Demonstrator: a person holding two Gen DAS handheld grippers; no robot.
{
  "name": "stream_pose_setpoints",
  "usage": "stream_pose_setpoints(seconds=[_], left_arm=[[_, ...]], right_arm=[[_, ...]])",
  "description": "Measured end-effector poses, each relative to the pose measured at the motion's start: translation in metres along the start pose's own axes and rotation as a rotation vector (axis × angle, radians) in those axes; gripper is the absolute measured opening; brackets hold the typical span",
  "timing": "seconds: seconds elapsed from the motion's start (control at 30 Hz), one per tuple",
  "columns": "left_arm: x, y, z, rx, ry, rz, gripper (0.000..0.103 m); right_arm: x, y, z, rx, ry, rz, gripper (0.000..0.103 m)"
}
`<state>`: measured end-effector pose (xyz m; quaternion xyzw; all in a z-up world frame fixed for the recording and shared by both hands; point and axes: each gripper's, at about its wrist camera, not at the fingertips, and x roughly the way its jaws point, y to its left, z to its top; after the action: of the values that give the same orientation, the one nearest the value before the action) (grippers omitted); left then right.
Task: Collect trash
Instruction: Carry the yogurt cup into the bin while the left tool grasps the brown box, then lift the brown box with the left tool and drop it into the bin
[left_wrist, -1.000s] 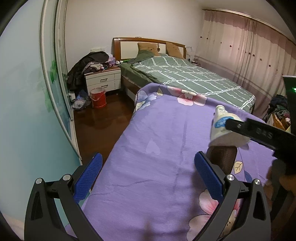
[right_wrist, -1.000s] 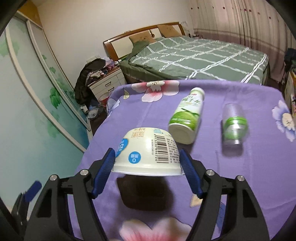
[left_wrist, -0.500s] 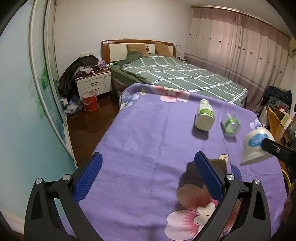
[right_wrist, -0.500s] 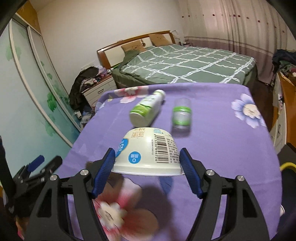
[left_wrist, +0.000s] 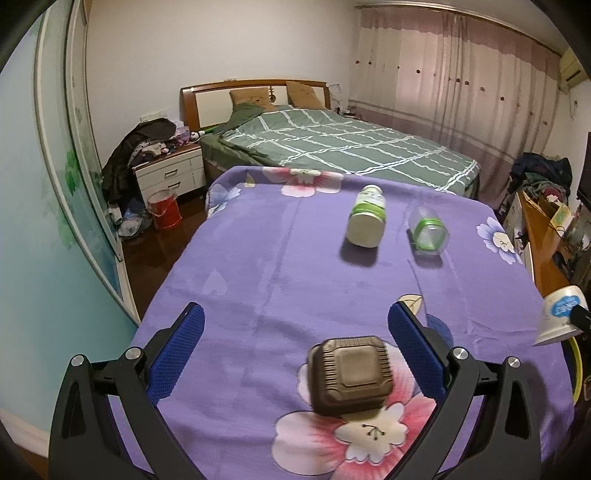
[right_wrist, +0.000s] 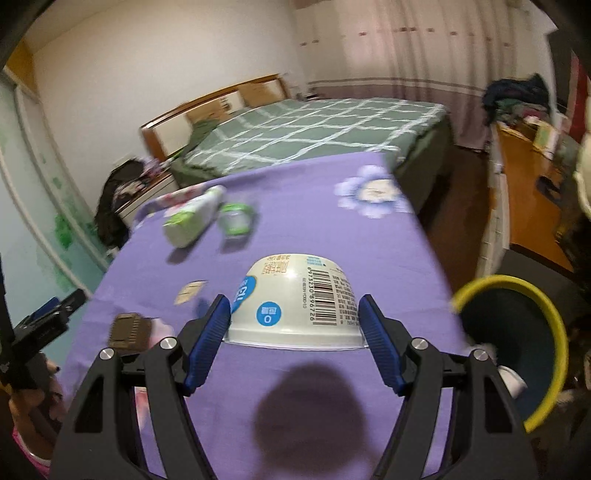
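Yogurt cup (right_wrist: 295, 299), upside down, sits clamped between the right claw's (right_wrist: 293, 334) blue pads above purple blanket (right_wrist: 332, 229).

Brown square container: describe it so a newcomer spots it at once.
On the purple floral cloth, nearest the left gripper, the brown square container sits on a pink flower print. Unlike the two green-banded bottles lying farther back, it is dark, boxy and ribbed.
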<state>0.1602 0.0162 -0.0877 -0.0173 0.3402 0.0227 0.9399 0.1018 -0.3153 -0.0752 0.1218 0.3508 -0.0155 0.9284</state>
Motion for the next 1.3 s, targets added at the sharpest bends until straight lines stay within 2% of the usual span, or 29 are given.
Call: stream_pose_setpoints(seconds=[0.17,0.33,0.5,0.57,0.67,0.87,1.1,1.17,1.3], left_arm=[[-0.002,-0.020,-0.002,0.029,0.000,-0.012,0.098],[-0.003,-0.036,-0.006,0.051,0.010,-0.019,0.098],[0.000,-0.046,-0.010,0.062,0.031,-0.033,0.098],[0.001,-0.049,-0.012,0.070,0.035,-0.030,0.098],[0.004,-0.050,-0.016,0.072,0.046,-0.028,0.098],[0.016,-0.044,-0.028,0.063,0.087,-0.009,0.098],[0.037,-0.036,-0.038,0.040,0.147,0.001,0.098],[0.044,-0.036,-0.043,0.041,0.167,0.001,0.096],[0.056,-0.034,-0.046,0.029,0.201,-0.005,0.085]], right_arm=[[-0.014,-0.064,-0.007,0.082,-0.029,-0.157,0.068],[-0.003,-0.127,-0.023,0.160,0.004,-0.311,0.069],[0.009,-0.158,-0.034,0.210,0.028,-0.380,0.071],[0.009,-0.160,-0.035,0.216,0.025,-0.374,0.076],[0.009,-0.152,-0.034,0.204,0.017,-0.342,0.076],[0.015,-0.108,-0.026,0.114,0.010,-0.246,0.076],[0.030,-0.068,-0.024,0.043,0.041,-0.181,0.076],[0.033,-0.065,-0.023,0.038,0.047,-0.175,0.076],[0.033,-0.065,-0.023,0.040,0.050,-0.172,0.076]])
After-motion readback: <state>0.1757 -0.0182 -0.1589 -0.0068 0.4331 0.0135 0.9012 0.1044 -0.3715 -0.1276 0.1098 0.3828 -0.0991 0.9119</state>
